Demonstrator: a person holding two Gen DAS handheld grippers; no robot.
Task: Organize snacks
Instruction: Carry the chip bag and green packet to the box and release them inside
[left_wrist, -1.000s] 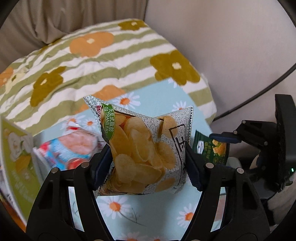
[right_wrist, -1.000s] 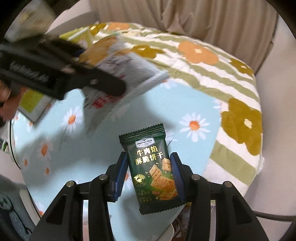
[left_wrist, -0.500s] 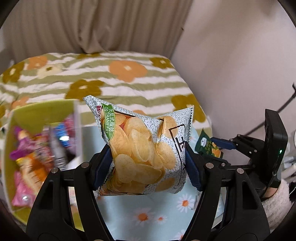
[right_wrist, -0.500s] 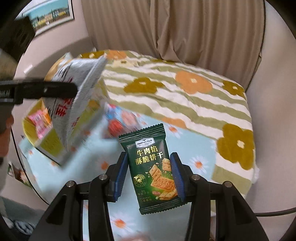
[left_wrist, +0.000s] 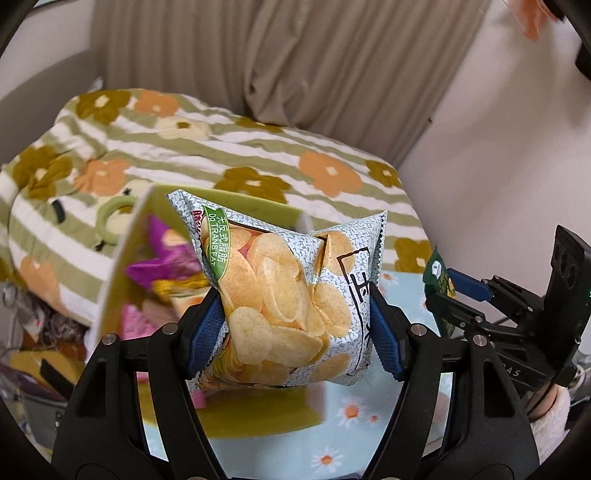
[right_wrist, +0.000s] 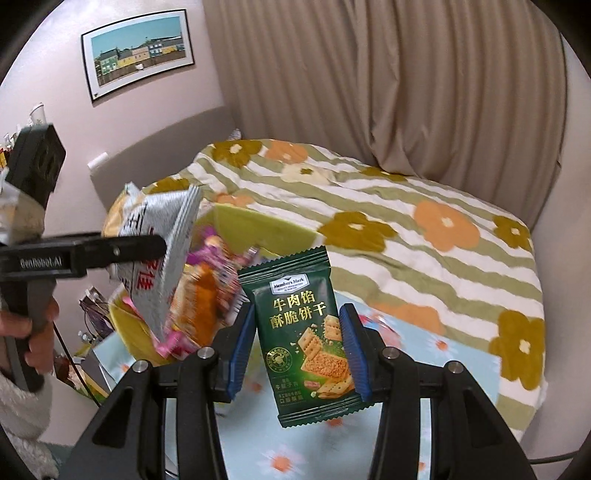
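left tongs (left_wrist: 295, 332) clamped on 1 chip bag (left_wrist: 284, 306), held in air just over the yellow-green bin (left_wrist: 122, 258). right tongs (right_wrist: 297, 350) clamped on 1 green cracker pack (right_wrist: 306, 354), held above the daisy-cloth counter (right_wrist: 461, 373), near the bin. bin already partly filled w/ several wrappers, exact no. can't be told (blur). judged mid-task: 2 snacks in hand not yet dropped in; nothing else loose is seen.

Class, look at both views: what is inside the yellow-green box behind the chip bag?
The yellow-green box holds a heap of small snack packets, purple, pink and orange ones. The chip bag covers much of the box, so what lies deeper is hidden.
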